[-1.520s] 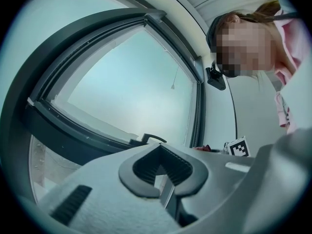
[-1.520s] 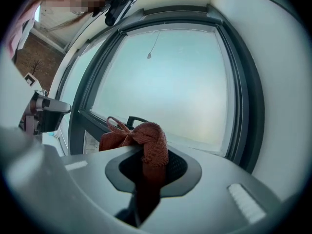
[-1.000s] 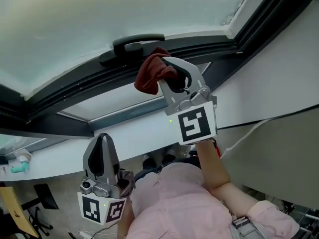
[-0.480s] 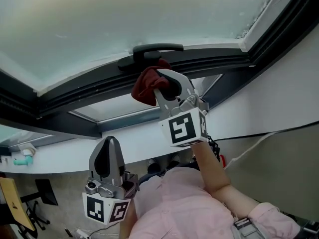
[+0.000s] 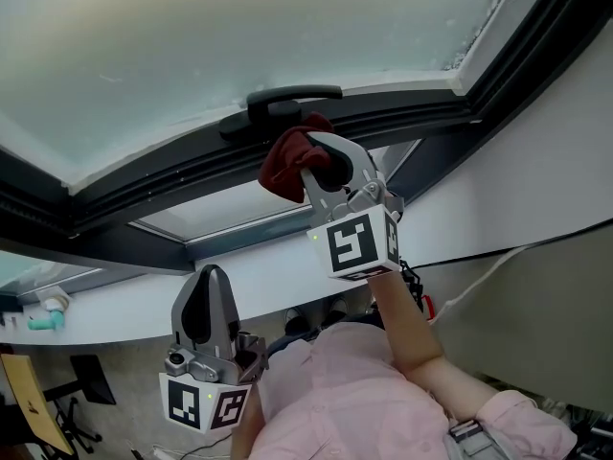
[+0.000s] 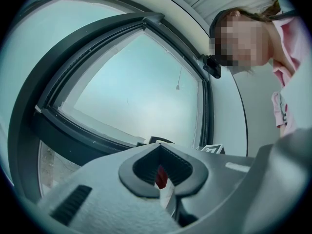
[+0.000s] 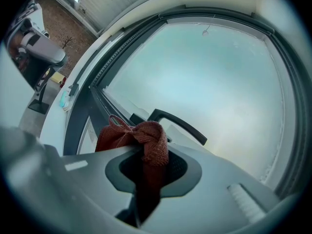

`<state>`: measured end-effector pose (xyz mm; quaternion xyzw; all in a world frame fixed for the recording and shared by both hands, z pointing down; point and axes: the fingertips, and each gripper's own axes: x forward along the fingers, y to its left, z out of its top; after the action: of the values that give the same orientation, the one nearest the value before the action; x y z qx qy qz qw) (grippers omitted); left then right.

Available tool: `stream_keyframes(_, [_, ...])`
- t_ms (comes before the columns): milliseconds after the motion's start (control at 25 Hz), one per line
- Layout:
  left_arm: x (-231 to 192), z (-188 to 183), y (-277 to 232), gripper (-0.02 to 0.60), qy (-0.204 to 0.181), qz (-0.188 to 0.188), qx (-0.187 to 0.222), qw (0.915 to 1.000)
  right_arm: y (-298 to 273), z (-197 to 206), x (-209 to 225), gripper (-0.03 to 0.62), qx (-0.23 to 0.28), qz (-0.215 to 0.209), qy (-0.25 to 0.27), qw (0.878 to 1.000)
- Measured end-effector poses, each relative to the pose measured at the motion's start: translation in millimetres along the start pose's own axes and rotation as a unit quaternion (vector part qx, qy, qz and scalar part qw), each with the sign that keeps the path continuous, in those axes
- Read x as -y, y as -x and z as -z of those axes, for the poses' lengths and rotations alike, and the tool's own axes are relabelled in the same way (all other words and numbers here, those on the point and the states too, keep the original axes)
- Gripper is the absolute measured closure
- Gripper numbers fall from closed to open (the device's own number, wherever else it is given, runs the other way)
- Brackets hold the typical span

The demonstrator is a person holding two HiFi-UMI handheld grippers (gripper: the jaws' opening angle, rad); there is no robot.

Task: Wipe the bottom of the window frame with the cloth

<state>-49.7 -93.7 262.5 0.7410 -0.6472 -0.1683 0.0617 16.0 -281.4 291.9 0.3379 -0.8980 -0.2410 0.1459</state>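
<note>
A dark red cloth (image 5: 288,158) is bunched in my right gripper (image 5: 319,161), which is shut on it and held up against the dark bottom rail of the window frame (image 5: 163,175), just below the black window handle (image 5: 283,103). In the right gripper view the cloth (image 7: 141,139) bulges out over the jaws, with the handle (image 7: 178,125) right behind it. My left gripper (image 5: 203,300) hangs low near the person's chest, shut with nothing between its fingers. In the left gripper view the jaws (image 6: 163,172) point up at the frame (image 6: 68,130).
A white sill (image 5: 144,300) runs below the frame. A white wall (image 5: 536,151) and a dark side frame (image 5: 517,46) stand at the right. A small teal and white object (image 5: 43,314) lies on the sill's far left. The person's pink sleeve (image 5: 402,391) fills the bottom.
The right gripper with the cloth has stayed under the handle, shifting only slightly along the bottom rail. The left gripper has kept its place.
</note>
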Motion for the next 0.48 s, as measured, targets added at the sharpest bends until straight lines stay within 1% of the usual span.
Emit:
stream_keyframes(240, [0.6,-1.0,0.0,0.581,0.002,0.002,0.002,1.0,1.2,2.2,2.6,0.534,-0.004,-0.001,-0.009,1.0])
stream_keyframes(480, [2.0,-2.5,-0.8,0.581,0.002,0.004,0.004,1.0,0.5,3.6,4.6,0.534,-0.005,-0.014,-0.04,0.999])
